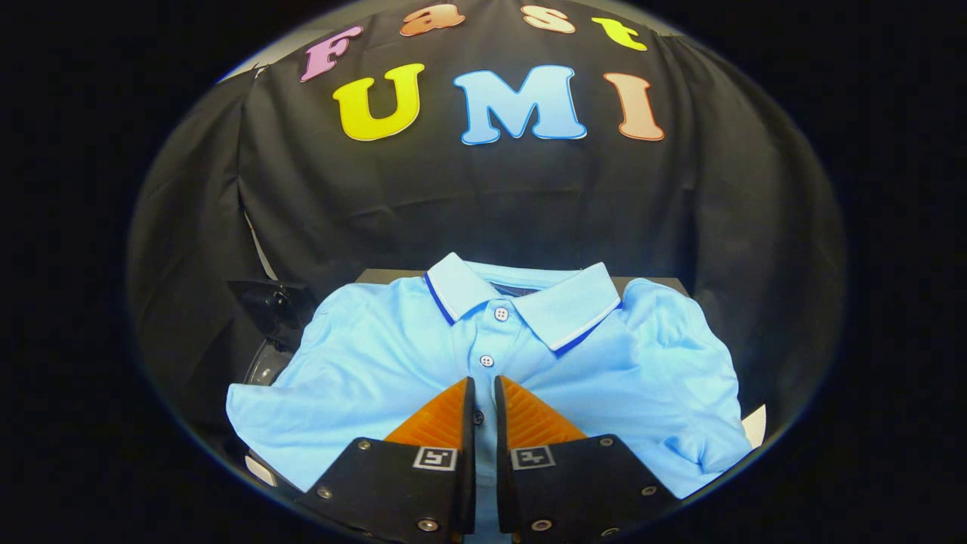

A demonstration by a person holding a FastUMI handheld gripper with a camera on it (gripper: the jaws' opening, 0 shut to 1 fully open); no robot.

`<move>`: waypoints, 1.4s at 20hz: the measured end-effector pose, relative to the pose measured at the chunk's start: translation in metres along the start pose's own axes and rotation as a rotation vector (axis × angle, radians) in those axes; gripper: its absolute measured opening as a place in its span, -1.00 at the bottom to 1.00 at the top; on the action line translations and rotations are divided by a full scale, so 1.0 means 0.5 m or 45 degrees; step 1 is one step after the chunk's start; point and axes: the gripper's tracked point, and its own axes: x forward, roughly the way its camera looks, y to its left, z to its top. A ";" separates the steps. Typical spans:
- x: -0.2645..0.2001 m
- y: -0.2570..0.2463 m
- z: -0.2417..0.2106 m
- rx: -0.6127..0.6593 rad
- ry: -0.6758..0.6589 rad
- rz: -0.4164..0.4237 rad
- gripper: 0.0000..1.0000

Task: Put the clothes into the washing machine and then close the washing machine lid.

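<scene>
While you hold the hand-held gripper [483, 385] low in the frame, the gripper view lists as follows.

Item one: your hand-held gripper. Its two fingers rise from the bottom centre of the picture and stand close together, with only a narrow slit between them. A thin strip of the shirt's button placket and one dark button show in that slit. You cannot tell from this view whether both fingers press the cloth or merely hover just over it.

Item two: a light blue polo shirt [363, 363], the clothing of the task. It lies spread flat and face up across the lower middle of the frame, collar toward the booth wall, front toward you. The collar [566, 306] is folded down and carries a dark blue and white edge stripe. Two pale buttons sit on the placket, just ahead of your fingertips. One sleeve reaches to the lower left, the other folds over at the lower right.

Item three: a dark flat body [378, 276] under the shirt, its edge showing behind the collar. What it is cannot be told.

Item four: a dark glossy part [268, 302] at the left of the shirt's shoulder, partly covered by the cloth.

Item five: black cloth wall [483, 196], filling the upper frame beyond the shirt.
</scene>
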 end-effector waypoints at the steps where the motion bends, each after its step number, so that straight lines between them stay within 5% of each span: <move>1: -0.005 0.000 0.004 0.022 -0.013 -0.005 -0.94; 17: -0.109 0.057 0.135 0.350 -0.317 0.197 -1.00; 28: -0.156 0.282 0.189 0.300 -0.373 0.366 -1.00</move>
